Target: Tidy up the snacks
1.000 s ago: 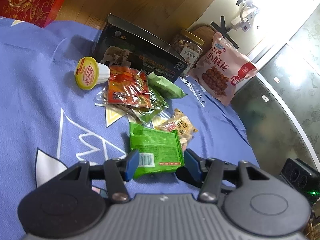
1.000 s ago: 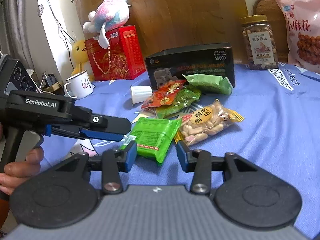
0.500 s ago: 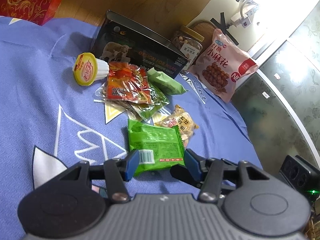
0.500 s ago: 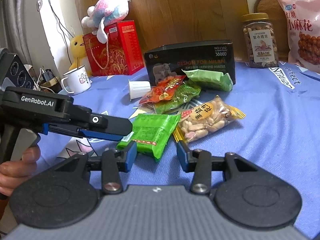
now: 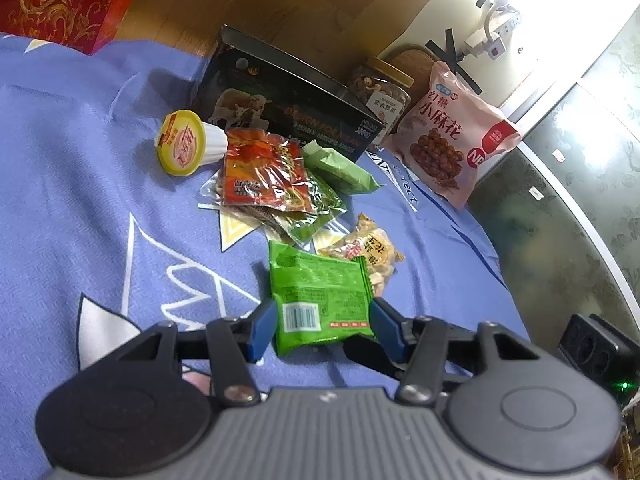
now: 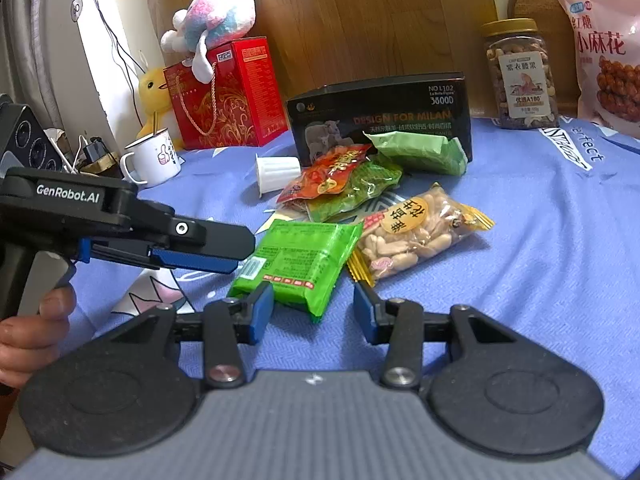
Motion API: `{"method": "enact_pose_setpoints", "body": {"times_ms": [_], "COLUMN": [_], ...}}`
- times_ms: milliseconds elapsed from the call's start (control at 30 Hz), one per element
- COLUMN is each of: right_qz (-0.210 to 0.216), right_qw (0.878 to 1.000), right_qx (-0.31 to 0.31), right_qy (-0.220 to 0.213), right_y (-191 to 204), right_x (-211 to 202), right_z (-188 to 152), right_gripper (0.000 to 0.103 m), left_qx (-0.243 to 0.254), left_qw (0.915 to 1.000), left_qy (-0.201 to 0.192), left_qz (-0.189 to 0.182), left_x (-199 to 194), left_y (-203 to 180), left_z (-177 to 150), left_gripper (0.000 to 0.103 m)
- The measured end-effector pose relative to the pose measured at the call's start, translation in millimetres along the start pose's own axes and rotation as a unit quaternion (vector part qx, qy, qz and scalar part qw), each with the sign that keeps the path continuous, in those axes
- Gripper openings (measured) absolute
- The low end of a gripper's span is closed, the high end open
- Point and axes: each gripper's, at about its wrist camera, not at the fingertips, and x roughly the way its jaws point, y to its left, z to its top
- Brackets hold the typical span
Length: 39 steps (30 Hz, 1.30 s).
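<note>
On the blue cloth (image 5: 80,208) we are bracketing the green snack packet (image 5: 320,296) with the left gripper (image 5: 323,326) spread wide, apparently not yet touching, so closing comes next, while the right gripper (image 6: 314,312) is hovering open nearby.

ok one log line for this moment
left hand-held gripper: open, straddling green packet | right hand-held gripper: open, near it | packet: on cloth

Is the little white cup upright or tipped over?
Tipped over: the white cup lies on its side on the blue cloth, yellow lid facing sideways.

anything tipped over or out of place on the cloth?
Yes: the white jelly cup lies on its side beside the black box, its yellow lid facing sideways. The snack packets lie in a loose overlapping pile. No spill visible.
</note>
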Motion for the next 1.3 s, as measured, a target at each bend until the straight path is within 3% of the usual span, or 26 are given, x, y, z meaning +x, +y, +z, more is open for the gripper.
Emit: {"method": "enact_pose_setpoints", "body": {"times_ms": [1300], "right_qz": [-0.003], "right_qw": [1.000], "right_qx": [-0.013], "right_qy": [0.002], "right_y": [4.8], "right_x": [1.7], "right_z": [-0.9], "right_gripper": [0.048], "left_qx": [-0.006], "left_qw": [0.9999], "left_qy": [0.006], "left_qz": [-0.008], "left_x": [4.2], "left_y": [5.8], "left_z": [-4.6], "left_gripper": [0.052]}}
